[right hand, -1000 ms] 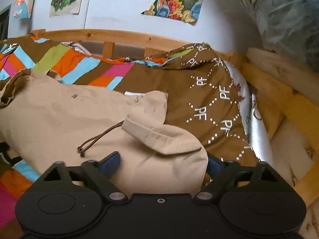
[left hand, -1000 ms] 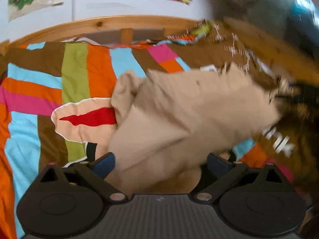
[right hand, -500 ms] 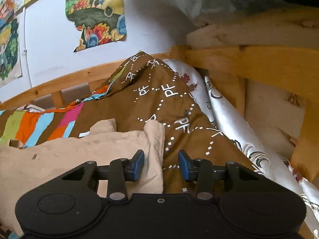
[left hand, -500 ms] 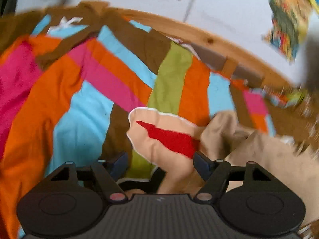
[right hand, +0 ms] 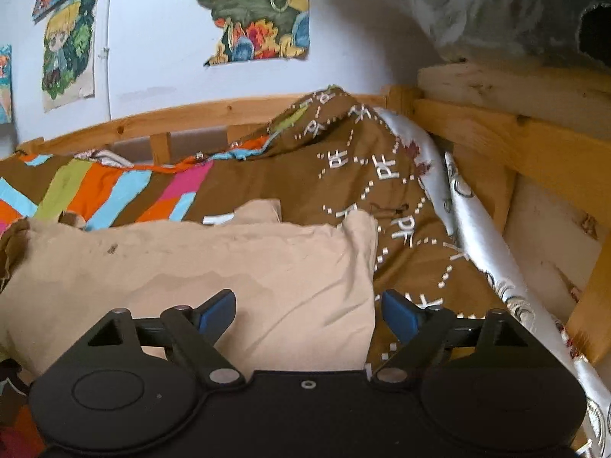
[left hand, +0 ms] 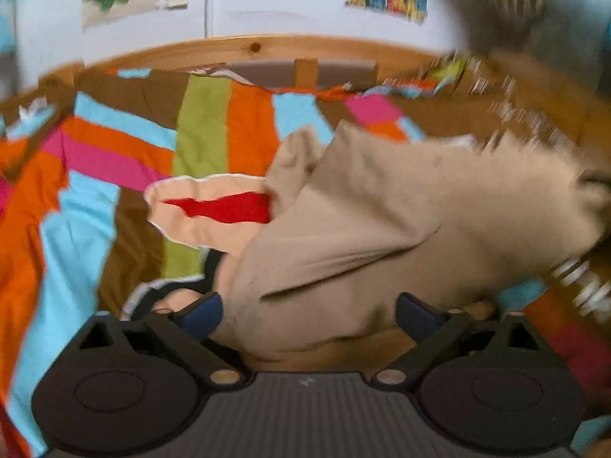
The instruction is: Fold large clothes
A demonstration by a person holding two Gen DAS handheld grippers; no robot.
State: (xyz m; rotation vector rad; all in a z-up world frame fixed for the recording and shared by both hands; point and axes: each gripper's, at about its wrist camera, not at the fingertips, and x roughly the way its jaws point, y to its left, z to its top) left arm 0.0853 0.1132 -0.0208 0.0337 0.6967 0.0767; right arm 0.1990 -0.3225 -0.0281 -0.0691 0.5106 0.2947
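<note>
The left gripper (left hand: 308, 311) has its jaws spread wide, with the near edge of the beige garment (left hand: 366, 229) bunched between the 2 blue fingertips (left hand: 202, 311) but gripped by neither. The right gripper (right hand: 307, 307) is likewise spread, its jaws straddling the garment's right-hand corner (right hand: 236, 267) without pinching it. The garment lies in a rumpled, partly folded heap on the bed, over a striped duvet (left hand: 95, 160) of orange, blue, pink, green and brown. Only the left wrist view, which is blurred at its right side, shows the cream patch with a red streak (left hand: 214, 210) printed on the duvet just left of the garment. Only the right wrist view shows the brown cover with white "PF" lettering (right hand: 382, 175) rising behind the garment, a silvery patterned sheet (right hand: 477, 236) beside it, and the wooden bed frame (right hand: 515, 145) at right. Both views show the wooden rail (left hand: 267, 47) and posters (right hand: 256, 11) on the white wall.
</note>
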